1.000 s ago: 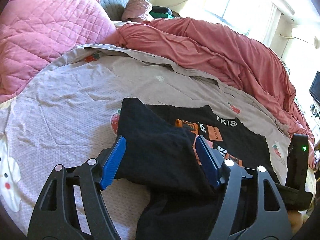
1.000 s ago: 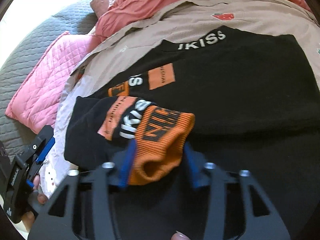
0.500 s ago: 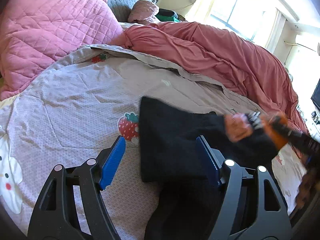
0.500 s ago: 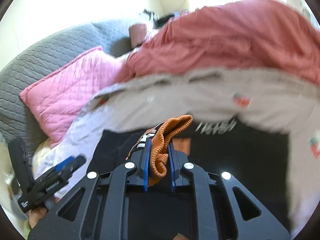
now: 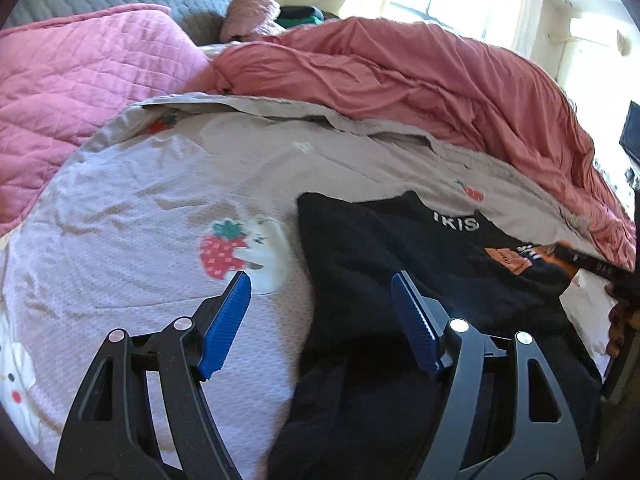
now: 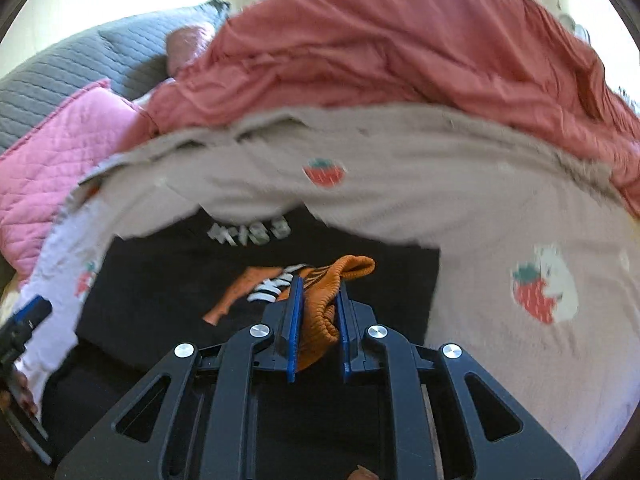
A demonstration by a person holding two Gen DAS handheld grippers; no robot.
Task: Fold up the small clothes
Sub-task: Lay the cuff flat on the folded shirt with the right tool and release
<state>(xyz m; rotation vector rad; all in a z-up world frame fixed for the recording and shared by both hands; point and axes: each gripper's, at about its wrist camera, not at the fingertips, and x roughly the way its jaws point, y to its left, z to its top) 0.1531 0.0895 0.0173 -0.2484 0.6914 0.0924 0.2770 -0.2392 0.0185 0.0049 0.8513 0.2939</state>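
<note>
Sweater (image 5: 400,248) on bedspread (image 5: 160,208), black, partly folded. Orange cuff (image 6: 320,304) pinched in right gripper (image 6: 318,308), mid-fold. Left gripper (image 5: 320,320) wide apart, holding nothing, straddling the edge. Sleeve and body folds probably left.

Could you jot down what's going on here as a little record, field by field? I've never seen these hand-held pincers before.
place: bed with strawberry-print sheet
garment: black sweater with white lettering, lying on the sheet
right gripper: shut on the sweater's orange cuff, sleeve drawn across the body
left gripper: open, holding nothing, over the sweater's left edge
behind: red duvet, pink quilted pillow
</note>
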